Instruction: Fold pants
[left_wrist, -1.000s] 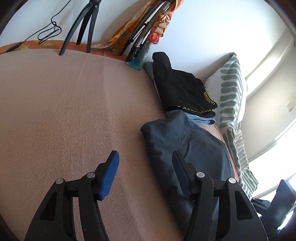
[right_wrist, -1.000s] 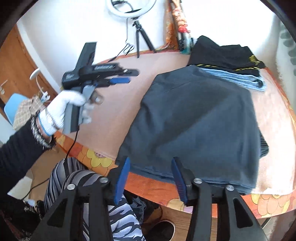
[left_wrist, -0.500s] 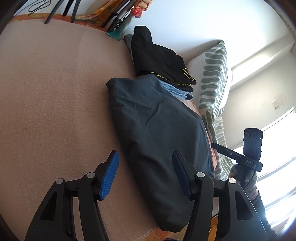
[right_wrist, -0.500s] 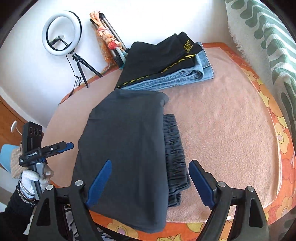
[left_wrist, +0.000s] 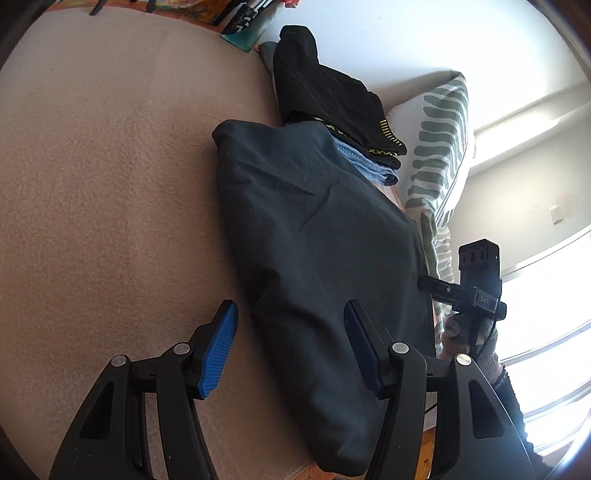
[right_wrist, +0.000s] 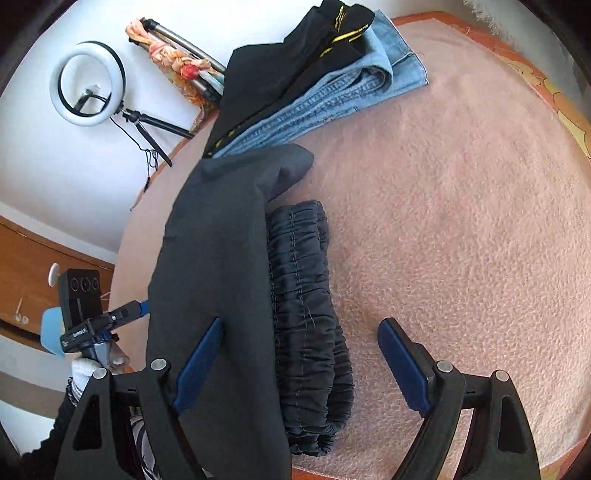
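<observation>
Dark grey pants (left_wrist: 317, 258) lie folded on the pink blanket (left_wrist: 92, 184). Their gathered elastic waistband (right_wrist: 306, 314) sticks out from under the folded top layer (right_wrist: 218, 277). My left gripper (left_wrist: 290, 343) is open and hovers over the pants' near left edge, touching nothing. My right gripper (right_wrist: 299, 354) is open wide; it hangs above the waistband and the folded edge, with nothing pinched. Each gripper shows in the other's view: the right gripper (left_wrist: 428, 284) past the pants' far side, the left gripper (right_wrist: 129, 314) held by a gloved hand.
A stack of black trousers (left_wrist: 332, 99) on blue jeans (right_wrist: 332, 92) lies just behind the grey pants. A green-striped pillow (left_wrist: 439, 147) leans on the wall. A ring light on a tripod (right_wrist: 88, 85) stands at the back. The blanket's near edge (right_wrist: 369, 469) is close.
My right gripper opened wider and swung round from the pants' long side to the waistband end, coming lower. My left gripper moved right and down toward the pants' edge, still open.
</observation>
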